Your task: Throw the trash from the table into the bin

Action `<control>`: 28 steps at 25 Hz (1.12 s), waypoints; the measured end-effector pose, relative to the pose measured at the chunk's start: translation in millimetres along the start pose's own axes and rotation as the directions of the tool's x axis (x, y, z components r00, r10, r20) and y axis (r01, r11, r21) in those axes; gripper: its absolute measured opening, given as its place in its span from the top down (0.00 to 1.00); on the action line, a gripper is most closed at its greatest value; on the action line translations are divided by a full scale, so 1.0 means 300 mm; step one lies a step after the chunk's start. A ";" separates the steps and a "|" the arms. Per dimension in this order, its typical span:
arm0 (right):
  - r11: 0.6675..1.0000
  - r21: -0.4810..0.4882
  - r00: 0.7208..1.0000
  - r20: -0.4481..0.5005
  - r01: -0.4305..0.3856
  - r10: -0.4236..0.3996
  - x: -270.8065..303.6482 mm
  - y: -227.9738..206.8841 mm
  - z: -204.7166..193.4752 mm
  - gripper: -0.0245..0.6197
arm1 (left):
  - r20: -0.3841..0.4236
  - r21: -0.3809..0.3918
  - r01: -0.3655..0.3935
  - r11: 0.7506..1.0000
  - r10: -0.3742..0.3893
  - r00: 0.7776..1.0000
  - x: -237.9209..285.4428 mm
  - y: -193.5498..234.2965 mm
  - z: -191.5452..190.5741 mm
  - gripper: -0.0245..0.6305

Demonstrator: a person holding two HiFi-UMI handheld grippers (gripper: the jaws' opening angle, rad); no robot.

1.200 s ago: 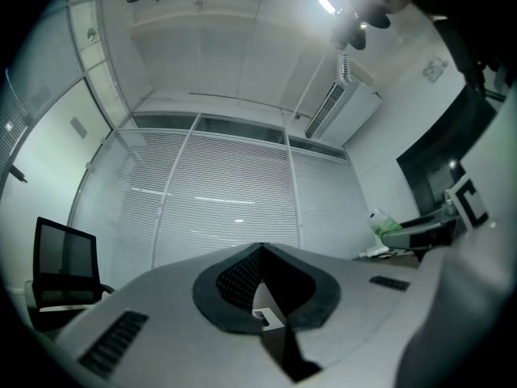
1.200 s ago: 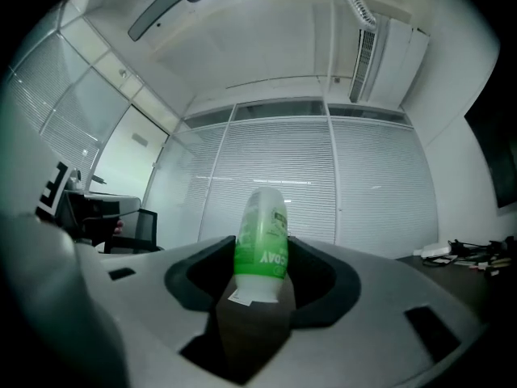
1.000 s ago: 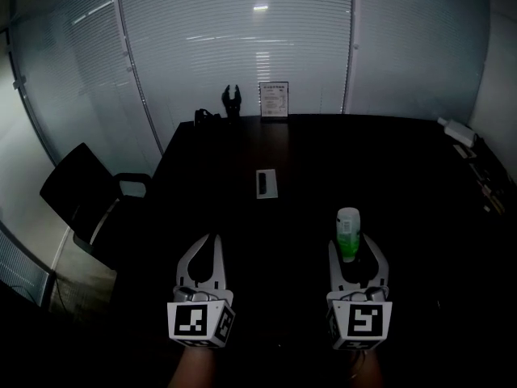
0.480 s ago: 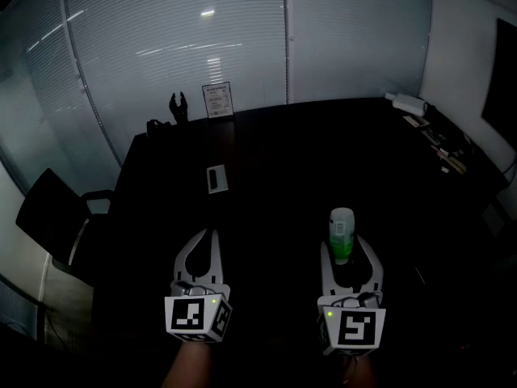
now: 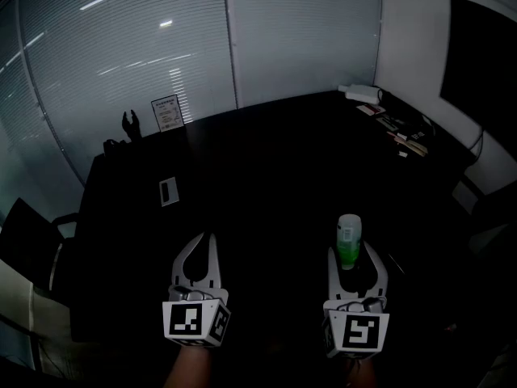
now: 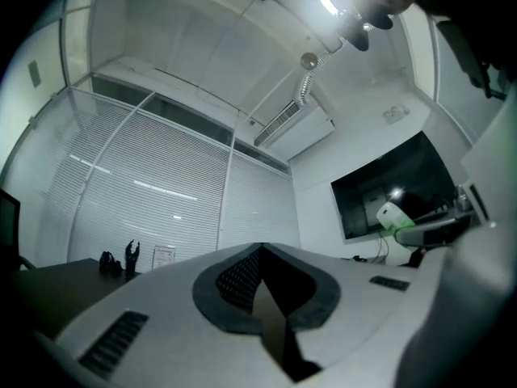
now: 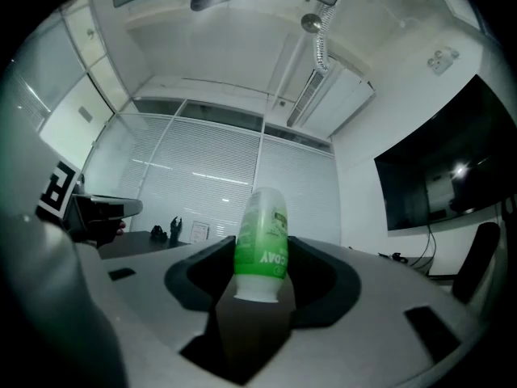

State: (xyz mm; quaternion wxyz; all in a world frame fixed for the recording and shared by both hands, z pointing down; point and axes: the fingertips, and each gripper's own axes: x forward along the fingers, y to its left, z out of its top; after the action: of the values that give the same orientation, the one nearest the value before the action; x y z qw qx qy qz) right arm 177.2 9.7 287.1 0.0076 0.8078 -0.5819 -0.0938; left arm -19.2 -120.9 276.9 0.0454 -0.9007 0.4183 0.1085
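A green and white bottle [image 5: 349, 239] stands upright between the jaws of my right gripper [image 5: 352, 254], which is shut on it above the dark table [image 5: 275, 168]. In the right gripper view the bottle [image 7: 261, 245] fills the gap between the two jaws of that gripper [image 7: 260, 259], label upside down. My left gripper [image 5: 206, 239] hangs level beside it at the left, shut with nothing in it. In the left gripper view its tips [image 6: 260, 247] meet, and the bottle [image 6: 393, 217] shows at the far right. No bin is in view.
A small white pad [image 5: 168, 191] lies on the table's left part. A framed sign [image 5: 167, 113] and a black claw-shaped object [image 5: 129, 124] stand at the far edge. Papers and a white box [image 5: 363, 93] sit at the far right corner, below a wall screen [image 5: 483, 55]. A chair [image 5: 28, 241] stands left.
The view has swung to the right: the sign, pad and chair slid left and the wall screen came in. Both grippers travelled along side by side, the bottle still held.
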 end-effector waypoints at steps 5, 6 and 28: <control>0.996 -0.010 0.996 -0.035 0.084 -0.084 -0.084 -0.233 -0.058 0.65 | -0.004 -0.030 0.101 0.994 -0.101 0.995 0.059 -0.256 -0.063 0.97; 0.995 -0.013 0.994 -0.042 0.101 -0.101 -0.101 -0.278 -0.069 0.65 | -0.011 -0.035 0.123 0.992 -0.123 0.992 0.066 -0.312 -0.074 0.97; 0.962 -0.017 0.923 -0.278 0.272 -0.266 -0.349 -0.784 -0.589 0.65 | -0.133 -0.074 0.319 0.945 -0.326 0.936 0.086 -0.873 -0.370 0.97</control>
State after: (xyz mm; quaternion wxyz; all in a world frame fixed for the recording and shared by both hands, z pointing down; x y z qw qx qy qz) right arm 394.4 167.1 446.9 0.0674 0.8852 -0.4595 0.0264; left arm 214.5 10.0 376.4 0.0092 -0.9633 0.2643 0.0452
